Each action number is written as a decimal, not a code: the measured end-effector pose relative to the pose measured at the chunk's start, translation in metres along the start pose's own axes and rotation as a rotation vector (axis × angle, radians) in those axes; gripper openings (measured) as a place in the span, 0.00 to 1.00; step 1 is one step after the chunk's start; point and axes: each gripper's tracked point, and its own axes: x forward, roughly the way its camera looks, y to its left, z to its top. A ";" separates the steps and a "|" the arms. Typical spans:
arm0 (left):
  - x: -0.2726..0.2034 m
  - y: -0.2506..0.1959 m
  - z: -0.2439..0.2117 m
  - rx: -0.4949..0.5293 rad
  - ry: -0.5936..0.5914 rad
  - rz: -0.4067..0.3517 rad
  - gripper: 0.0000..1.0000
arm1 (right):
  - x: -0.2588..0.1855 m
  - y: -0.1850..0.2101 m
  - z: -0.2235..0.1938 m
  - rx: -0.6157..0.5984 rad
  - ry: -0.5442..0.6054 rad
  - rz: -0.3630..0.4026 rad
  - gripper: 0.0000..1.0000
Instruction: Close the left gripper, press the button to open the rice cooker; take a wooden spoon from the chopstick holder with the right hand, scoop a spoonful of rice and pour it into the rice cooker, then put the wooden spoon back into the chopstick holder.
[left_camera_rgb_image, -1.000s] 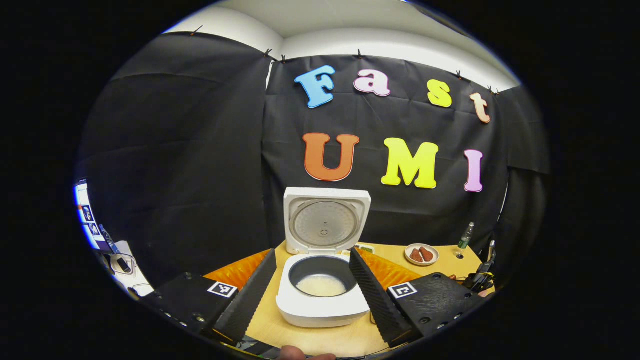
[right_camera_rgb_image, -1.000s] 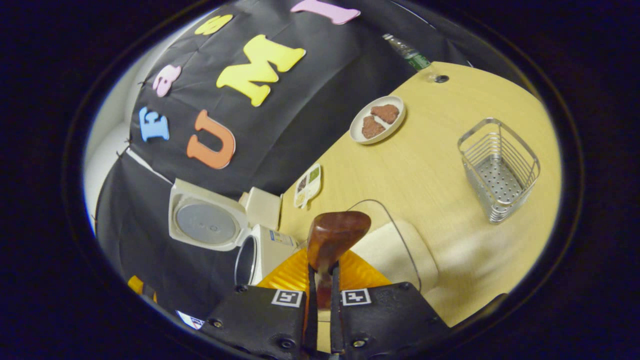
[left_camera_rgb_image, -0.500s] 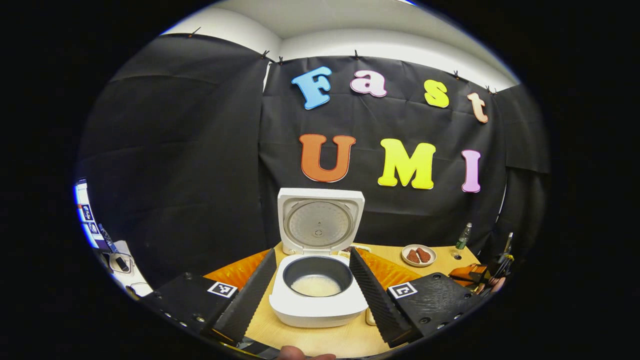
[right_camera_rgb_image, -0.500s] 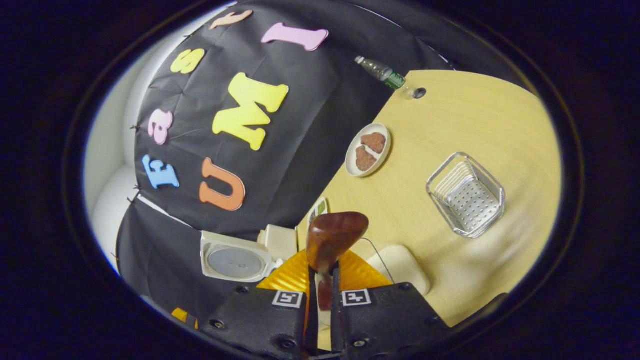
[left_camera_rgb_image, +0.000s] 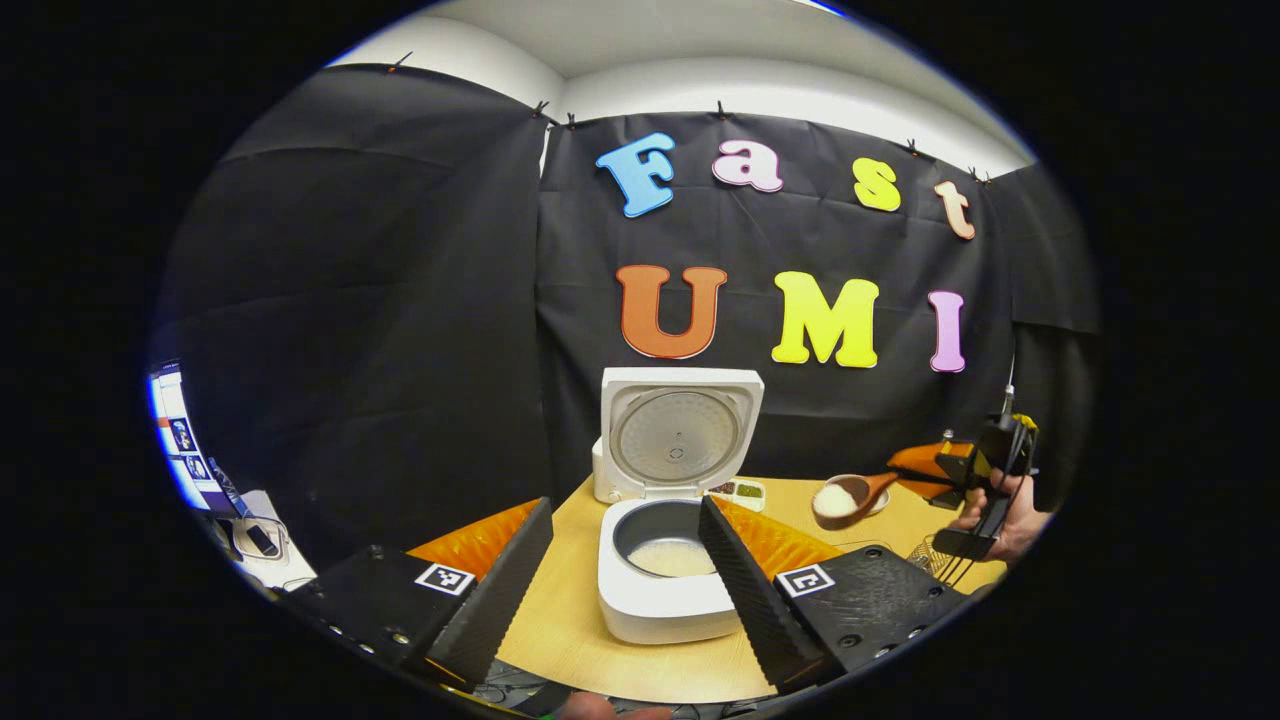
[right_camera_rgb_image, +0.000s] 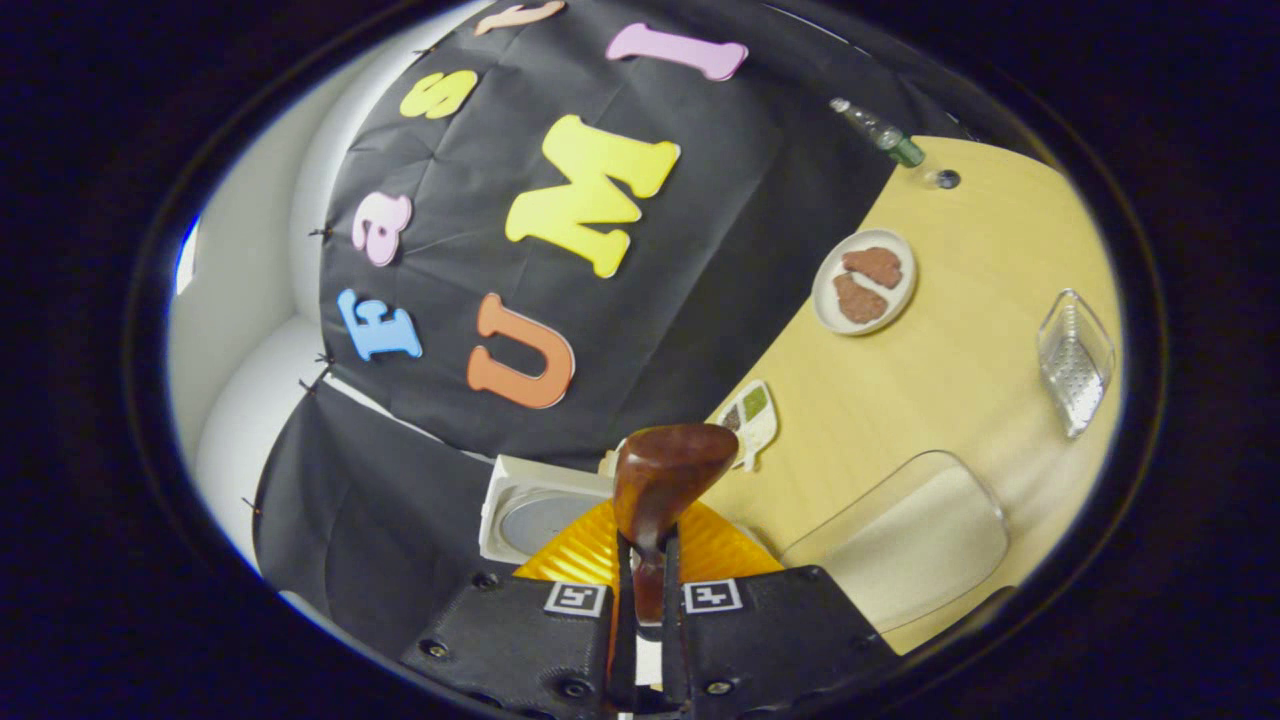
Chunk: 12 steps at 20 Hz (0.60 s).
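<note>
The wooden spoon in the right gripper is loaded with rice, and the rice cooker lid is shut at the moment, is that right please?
Not quite: the rice cooker lid stands open, as the left gripper view shows, with rice already in the pot. The rest holds: the wooden spoon, clamped between the right gripper fingers, carries a heap of rice.

pot mouth (left_camera_rgb_image: 672, 535): open above | raised lid (left_camera_rgb_image: 680, 435) blocks behind (upright) | table (left_camera_rgb_image: 570, 630) front bare

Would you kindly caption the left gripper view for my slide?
Right gripper carries a rice-filled spoon toward the open rice cooker.
</note>
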 end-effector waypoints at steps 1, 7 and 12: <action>-0.002 0.007 -0.002 -0.002 -0.002 0.006 0.94 | 0.016 0.011 -0.010 -0.011 0.008 0.006 0.15; 0.002 0.046 0.001 -0.052 -0.004 0.040 0.94 | 0.093 0.039 -0.075 -0.205 0.095 -0.033 0.15; 0.001 0.066 -0.007 -0.047 -0.004 0.039 0.94 | 0.118 0.040 -0.102 -0.447 0.134 -0.093 0.15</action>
